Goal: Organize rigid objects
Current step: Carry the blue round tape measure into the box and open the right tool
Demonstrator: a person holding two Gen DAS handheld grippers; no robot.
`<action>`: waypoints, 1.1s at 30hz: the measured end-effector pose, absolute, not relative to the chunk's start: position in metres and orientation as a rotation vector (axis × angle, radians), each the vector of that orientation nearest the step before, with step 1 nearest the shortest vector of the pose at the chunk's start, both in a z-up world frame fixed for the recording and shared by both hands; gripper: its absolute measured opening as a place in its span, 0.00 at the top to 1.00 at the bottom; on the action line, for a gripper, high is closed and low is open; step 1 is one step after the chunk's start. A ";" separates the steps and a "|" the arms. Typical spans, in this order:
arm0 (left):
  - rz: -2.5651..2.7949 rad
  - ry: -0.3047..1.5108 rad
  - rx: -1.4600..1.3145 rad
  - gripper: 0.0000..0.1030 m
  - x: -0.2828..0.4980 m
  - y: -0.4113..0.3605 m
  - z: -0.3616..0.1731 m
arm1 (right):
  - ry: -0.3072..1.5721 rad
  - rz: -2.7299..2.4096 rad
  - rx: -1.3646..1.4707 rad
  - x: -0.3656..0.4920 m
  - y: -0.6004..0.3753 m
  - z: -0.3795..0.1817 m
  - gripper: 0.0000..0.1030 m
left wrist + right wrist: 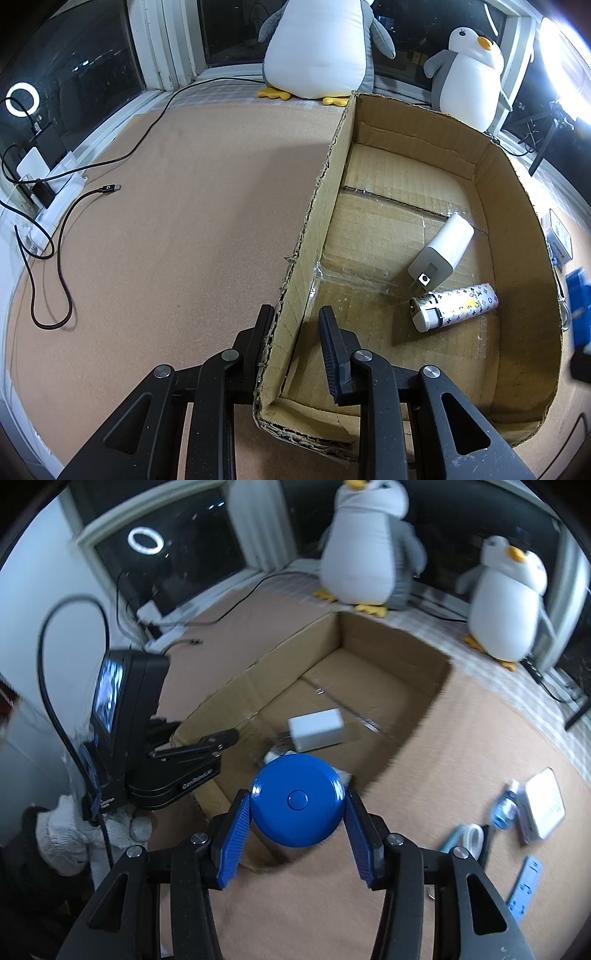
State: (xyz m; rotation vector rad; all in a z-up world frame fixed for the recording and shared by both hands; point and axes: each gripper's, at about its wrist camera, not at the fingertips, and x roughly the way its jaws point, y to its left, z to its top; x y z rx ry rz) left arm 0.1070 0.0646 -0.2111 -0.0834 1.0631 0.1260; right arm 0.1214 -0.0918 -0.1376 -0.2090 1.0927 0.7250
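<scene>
The right gripper [298, 814] pinches one blue round case [297, 799] between its two pads, held over the near edge of the one cardboard box [517, 229]. The left gripper [295, 325] straddles the box's left wall, fingers apart. Inside lie one white charger [441, 251] and one patterned lighter [454, 306]. Two plush penguins [319, 48] stand behind.

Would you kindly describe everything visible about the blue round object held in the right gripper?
The blue disc is a smooth, glossy, round case, plastic by its look, with a small circular button at the centre of its face. The right gripper clamps it by its rim, one blue ribbed pad on each side, face turned towards the camera. It hangs above the near edge of the open cardboard box, touching nothing but the pads. It hides part of what lies behind it in the box.
</scene>
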 end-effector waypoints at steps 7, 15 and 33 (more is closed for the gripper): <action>0.127 1.062 -0.085 0.74 0.107 0.066 -0.211 | 1.111 0.737 -0.254 0.127 -0.074 -0.156 0.55; 0.127 1.061 -0.086 0.74 0.106 0.066 -0.211 | 1.114 0.742 -0.311 0.128 -0.060 -0.165 0.55; 0.128 1.061 -0.082 0.74 0.106 0.067 -0.212 | 1.093 0.736 -0.257 0.126 -0.072 -0.154 0.54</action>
